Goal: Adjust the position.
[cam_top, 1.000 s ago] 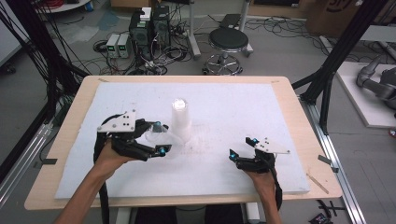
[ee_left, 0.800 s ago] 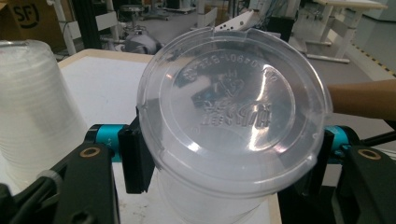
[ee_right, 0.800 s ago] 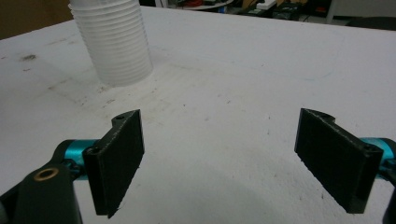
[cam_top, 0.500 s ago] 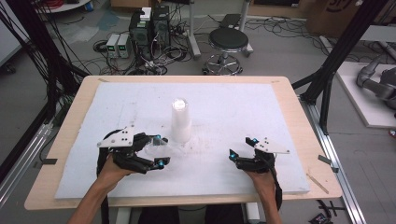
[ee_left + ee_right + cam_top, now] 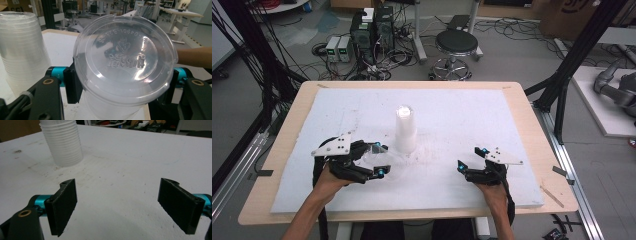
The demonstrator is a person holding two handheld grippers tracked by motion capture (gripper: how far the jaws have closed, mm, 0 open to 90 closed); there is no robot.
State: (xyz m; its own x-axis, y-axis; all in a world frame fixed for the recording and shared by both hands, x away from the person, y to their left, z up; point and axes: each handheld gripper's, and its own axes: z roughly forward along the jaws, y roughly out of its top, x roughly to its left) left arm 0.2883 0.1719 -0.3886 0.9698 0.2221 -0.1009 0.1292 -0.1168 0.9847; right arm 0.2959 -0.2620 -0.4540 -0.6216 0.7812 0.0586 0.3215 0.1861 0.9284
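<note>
Left gripper (image 5: 120, 85) clamping clear cup (image 5: 125, 62) — empty, beside cup stack (image 5: 405, 130)

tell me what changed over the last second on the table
The left gripper pulled back from the stack of cups toward the person, carrying a clear cup clamped between its jaws. The stack stayed upright in the same spot on the white mat, and the right gripper stayed open and resting in place.

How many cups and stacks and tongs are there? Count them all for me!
Stack of cups: 1
Single clear cup, held in the left tongs: 1
Tongs, the left and the open right tongs: 2
Total: 4
</note>
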